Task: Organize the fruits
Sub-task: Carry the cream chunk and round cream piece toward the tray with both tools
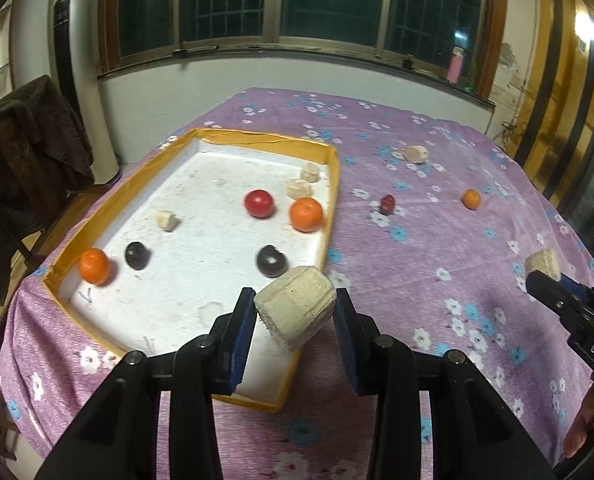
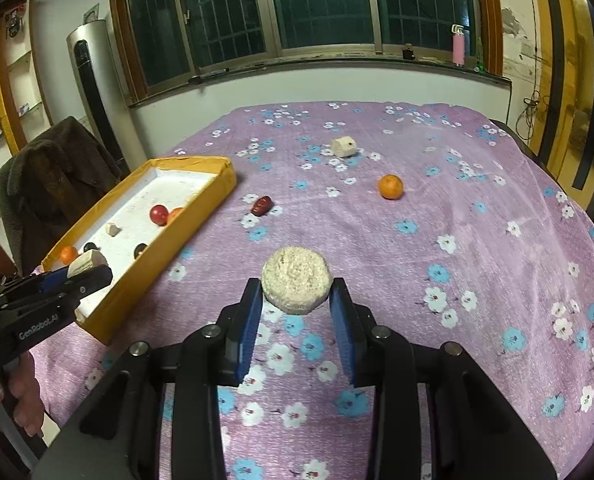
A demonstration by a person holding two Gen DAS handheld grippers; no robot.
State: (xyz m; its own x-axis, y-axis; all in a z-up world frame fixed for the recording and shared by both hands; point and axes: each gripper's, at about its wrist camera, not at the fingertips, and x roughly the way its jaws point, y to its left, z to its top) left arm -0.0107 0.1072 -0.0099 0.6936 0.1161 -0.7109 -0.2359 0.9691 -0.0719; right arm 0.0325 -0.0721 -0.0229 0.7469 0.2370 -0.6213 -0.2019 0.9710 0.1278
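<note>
From the left wrist view, the left gripper (image 1: 295, 308) is clenched on a pale ridged chunk (image 1: 296, 311), its blue pads pressing both sides, and it hangs over the near right corner of the yellow-rimmed tray (image 1: 334, 168). On the tray's white floor lie two oranges (image 1: 305, 214) (image 1: 94, 266), a red fruit (image 1: 259, 203), two dark round fruits (image 1: 271, 261) (image 1: 136, 255) and three more pale chunks (image 1: 166, 220) (image 1: 299, 189) (image 1: 310, 172). Out on the purple flowered cloth (image 1: 417, 248), well apart from the tray, lie a dark red date (image 1: 387, 204), a small orange (image 1: 471, 199) and a pale chunk (image 1: 416, 154). At the right edge the right gripper (image 1: 547, 276) grips its own pale piece (image 1: 541, 263), with fingers of a hand (image 1: 587, 428) below it. From the right wrist view, the right gripper (image 2: 296, 294) is clamped on a round pale piece (image 2: 296, 285) seen end-on, held over the cloth (image 2: 437, 220) to the right of the tray (image 2: 177, 232). The date (image 2: 261, 205), orange (image 2: 390, 187) and far chunk (image 2: 343, 146) lie on the cloth beyond. At left, the left gripper (image 2: 89, 270) holds its chunk (image 2: 87, 263) over the tray's near end, a hand (image 2: 21, 392) under it.
</note>
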